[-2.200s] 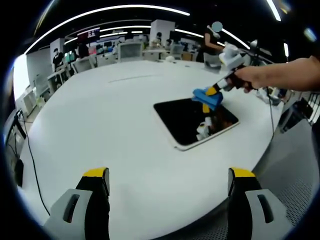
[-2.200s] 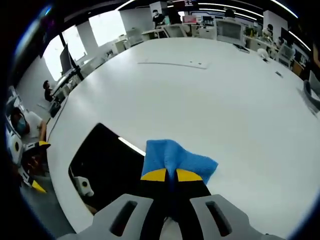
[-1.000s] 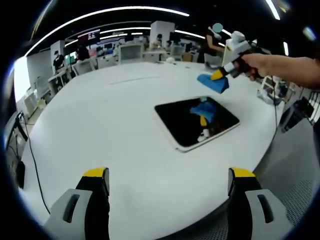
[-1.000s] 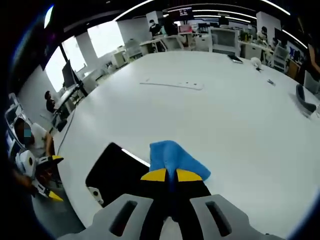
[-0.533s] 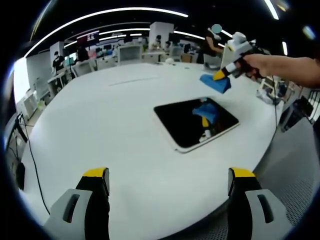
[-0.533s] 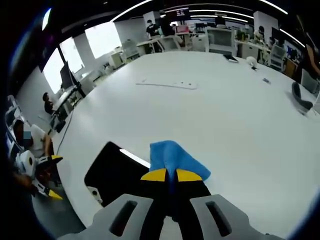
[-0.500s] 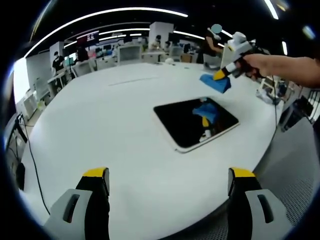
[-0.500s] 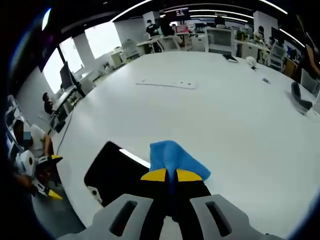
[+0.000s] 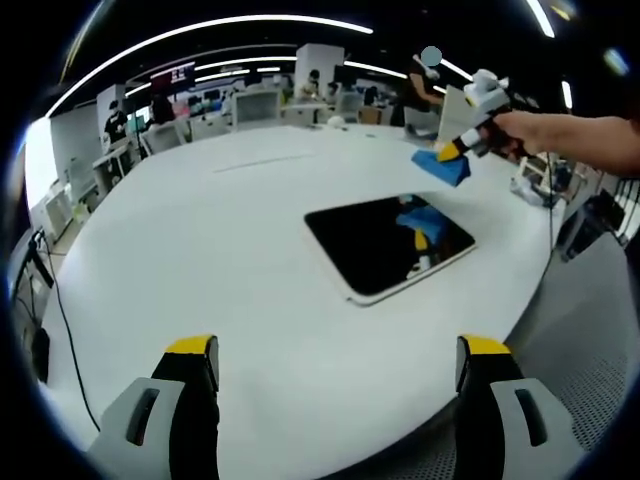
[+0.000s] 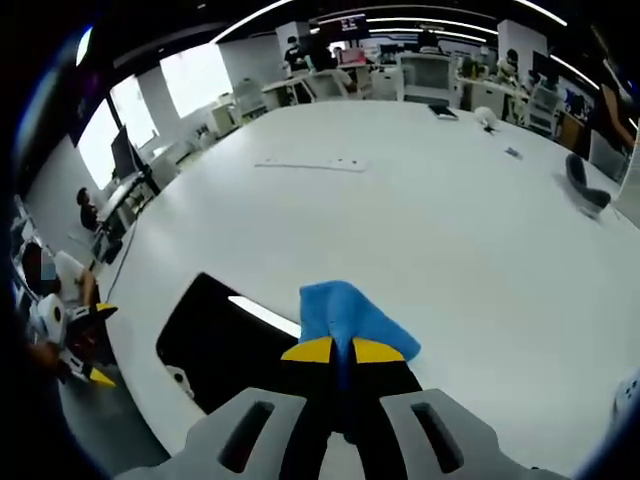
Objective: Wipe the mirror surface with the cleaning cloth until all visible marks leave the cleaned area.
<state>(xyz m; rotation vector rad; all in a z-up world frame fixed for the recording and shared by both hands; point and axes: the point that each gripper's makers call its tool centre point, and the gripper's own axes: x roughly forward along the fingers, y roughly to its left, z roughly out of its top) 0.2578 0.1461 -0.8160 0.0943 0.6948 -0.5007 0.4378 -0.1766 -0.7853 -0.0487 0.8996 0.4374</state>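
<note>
Right gripper [image 10: 342, 349], jaws closed, clamped the blue cleaning cloth [image 10: 349, 314] above the white table [image 10: 450, 230], beyond the dark mirror [image 9: 385, 243]. Left gripper [image 9: 338, 357] hung near the table edge, jaws wide apart, holding nothing.

wide bare white table [image 9: 200, 250] around the flat mirror [image 9: 385, 243], no obstacles nearby

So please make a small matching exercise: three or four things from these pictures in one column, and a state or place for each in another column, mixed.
Things:
1. cloth
2. mirror
3. left gripper
4. right gripper

States:
A. open, holding nothing
B. lying flat on the table
C. shut on something blue
D. held in the air, off the mirror

Pairs: 1-D, 2-B, 3-A, 4-C
</note>
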